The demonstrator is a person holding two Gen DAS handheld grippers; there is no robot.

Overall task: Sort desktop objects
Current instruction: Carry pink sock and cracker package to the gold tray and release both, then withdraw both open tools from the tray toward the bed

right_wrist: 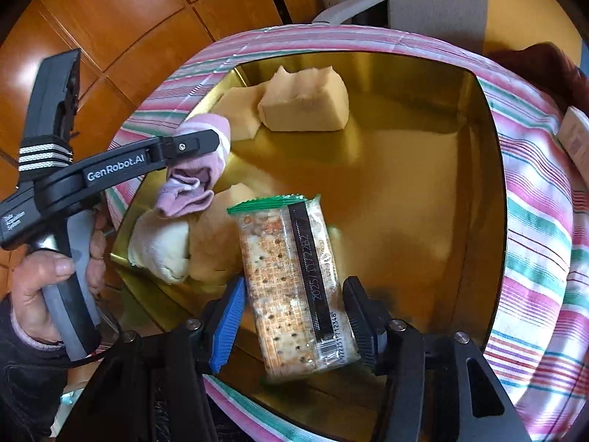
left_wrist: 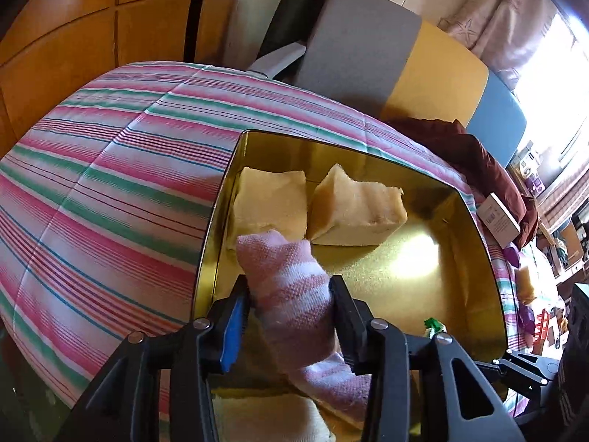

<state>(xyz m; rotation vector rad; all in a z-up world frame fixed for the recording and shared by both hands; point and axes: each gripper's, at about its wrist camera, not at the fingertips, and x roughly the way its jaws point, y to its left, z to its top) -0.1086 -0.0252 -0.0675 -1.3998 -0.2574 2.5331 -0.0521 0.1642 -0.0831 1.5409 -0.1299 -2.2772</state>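
Observation:
My left gripper (left_wrist: pixel 291 283) holds a pink-and-white striped sock (left_wrist: pixel 294 305) over the near left part of a gold tin (left_wrist: pixel 478 228). The sock fills the gap between the jaws and its cuff droops down. From the right wrist view, the left gripper (right_wrist: pixel 198 147) hangs over the tin's left edge with the sock (right_wrist: pixel 191 180) dangling from it. My right gripper (right_wrist: pixel 294 287) grips a clear cracker pack (right_wrist: pixel 291 280) with a green end, tilted over the tin floor (right_wrist: pixel 405 202). Two foam blocks (left_wrist: pixel 353 210) lie at the tin's far end. A white sock (right_wrist: pixel 162 250) lies at its near left.
The tin sits on a pink, green and white striped cloth (left_wrist: pixel 110 191). A maroon cloth (left_wrist: pixel 478 154) and a white box (left_wrist: pixel 500 217) lie to the tin's right. A grey chair (left_wrist: pixel 349 48) stands beyond the table over a wooden floor (right_wrist: pixel 121 18). A hand (right_wrist: pixel 44 280) grips the left gripper's handle.

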